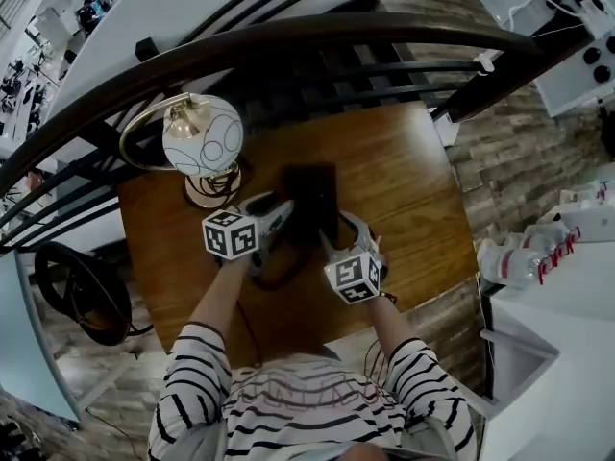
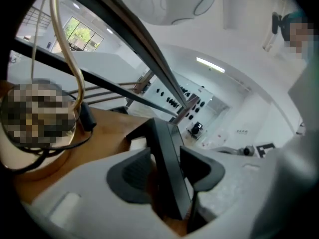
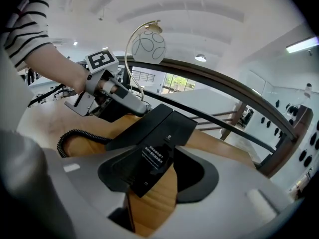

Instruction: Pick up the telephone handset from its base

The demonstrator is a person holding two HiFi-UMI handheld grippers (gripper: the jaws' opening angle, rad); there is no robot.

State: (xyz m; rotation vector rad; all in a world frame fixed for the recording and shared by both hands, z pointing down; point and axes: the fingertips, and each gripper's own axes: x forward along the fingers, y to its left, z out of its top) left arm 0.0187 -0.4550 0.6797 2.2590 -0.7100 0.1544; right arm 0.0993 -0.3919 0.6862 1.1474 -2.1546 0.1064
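Note:
A black telephone (image 1: 309,200) lies in the middle of a wooden table (image 1: 413,190). My left gripper (image 1: 279,215) is at its left side, jaws open, and a thin black edge of the phone (image 2: 167,158) stands upright between the pads without being pressed. I cannot tell whether that edge belongs to the handset or the base. My right gripper (image 1: 343,230) is at the phone's near right. Its jaws (image 3: 162,176) are open around the near corner with the white-print label (image 3: 152,161). The left gripper (image 3: 122,99) also shows there, and a coiled cord (image 3: 67,139) runs off to the left.
A globe lamp (image 1: 202,137) on a brass arc stands at the table's far left corner, close to the left gripper. A dark curved railing (image 1: 288,41) runs behind the table. White bottles (image 1: 524,257) lie on the floor at right, and a black cable coil (image 1: 86,291) at left.

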